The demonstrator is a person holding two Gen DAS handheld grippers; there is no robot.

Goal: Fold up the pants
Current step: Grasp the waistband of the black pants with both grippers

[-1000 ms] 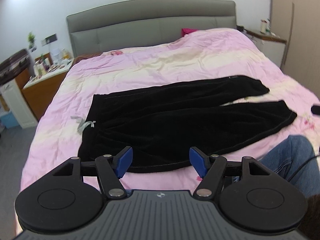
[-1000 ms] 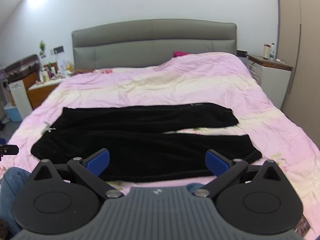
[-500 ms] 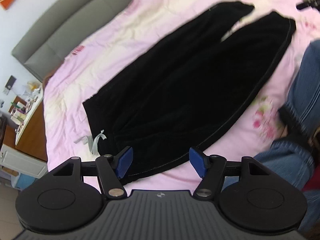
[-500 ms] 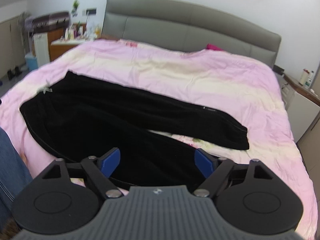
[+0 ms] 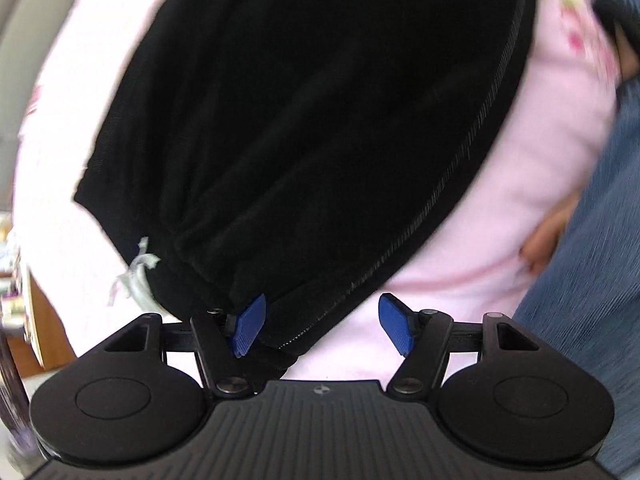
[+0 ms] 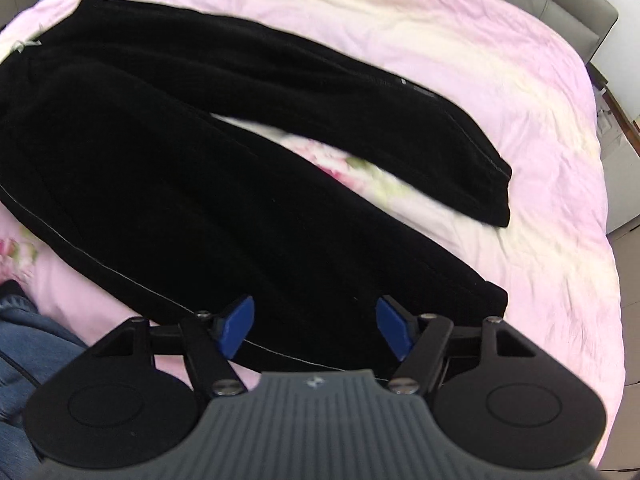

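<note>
tongs (image 5: 322, 326): black arms | blue ribbed pads (image 5: 249, 323) | silver screws | jeans (image 6: 24, 340)

A bedroom in a home. A large bed fills most of both views, covered by a pale pink and cream quilt (image 6: 460, 60) with a floral print in places. At the far side of the bed, a padded grey headboard (image 6: 576, 16) runs along a wall. Black pants (image 6: 200, 168) lie spread flat across the quilt, a pale drawstring (image 5: 138, 276) at the waist. Beside the bed, on the right of the right wrist view, stands a white bedside cabinet (image 6: 620, 184) with a wooden top, over a tiled floor. The left wrist view shows blurred wooden furniture (image 5: 44, 328) at its left edge.
</note>
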